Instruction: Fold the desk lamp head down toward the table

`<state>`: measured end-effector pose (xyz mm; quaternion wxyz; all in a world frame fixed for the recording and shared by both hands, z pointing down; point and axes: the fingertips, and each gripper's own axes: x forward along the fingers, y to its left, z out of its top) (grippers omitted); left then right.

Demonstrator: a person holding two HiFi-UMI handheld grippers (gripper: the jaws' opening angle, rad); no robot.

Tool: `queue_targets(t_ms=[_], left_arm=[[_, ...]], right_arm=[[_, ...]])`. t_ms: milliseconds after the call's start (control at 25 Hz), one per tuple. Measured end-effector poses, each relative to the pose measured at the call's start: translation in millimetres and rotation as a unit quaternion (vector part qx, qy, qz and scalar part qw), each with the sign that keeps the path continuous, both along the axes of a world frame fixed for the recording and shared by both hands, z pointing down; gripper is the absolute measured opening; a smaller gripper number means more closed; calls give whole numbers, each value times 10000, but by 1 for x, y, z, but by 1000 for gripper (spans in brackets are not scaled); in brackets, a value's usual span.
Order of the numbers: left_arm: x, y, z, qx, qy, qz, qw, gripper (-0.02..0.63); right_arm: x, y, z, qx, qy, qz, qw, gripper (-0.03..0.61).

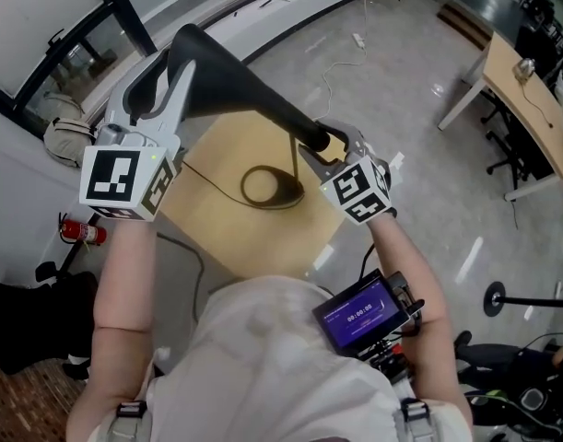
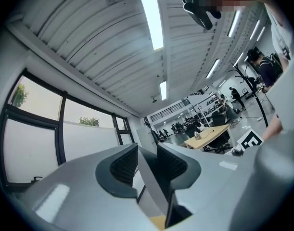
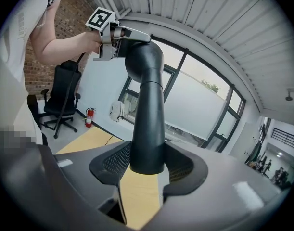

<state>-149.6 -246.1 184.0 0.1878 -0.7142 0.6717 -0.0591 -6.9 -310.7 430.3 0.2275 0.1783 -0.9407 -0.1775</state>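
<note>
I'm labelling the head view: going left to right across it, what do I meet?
Red fire extinguisher → left gripper → dark ring → right gripper → long wooden desk.

tip of lamp (image 1: 244,86) hidden behind left tool (image 1: 166,76), bench (image 1: 221,228) near edge under shirt (image 1: 263,357), screen (image 1: 359,316) print too small to read

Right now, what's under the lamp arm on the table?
Beneath the lamp arm lies the wooden table with a dark ring and a thin cable. How the arm joins the ring is hidden by the right gripper.
</note>
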Motion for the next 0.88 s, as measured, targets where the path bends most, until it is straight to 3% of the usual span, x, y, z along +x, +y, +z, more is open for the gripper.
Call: queue_targets(t_ms=[200, 400, 640, 880], left_arm=[[-13, 5, 10, 27, 443, 104, 9990, 123], [-24, 7, 17, 157, 609, 248, 9977, 124], [-56, 17, 24, 76, 953, 331, 9949, 127], [-61, 9, 44, -4, 1390, 341, 9897, 129]], right_arm=[[-1, 1, 1, 68, 281, 30, 9996, 232], [2, 2, 0, 116, 581, 112, 9982, 232], [-12, 8, -9, 219, 933, 150, 9953, 230], [3, -2, -13, 347, 1443, 140, 9888, 230]])
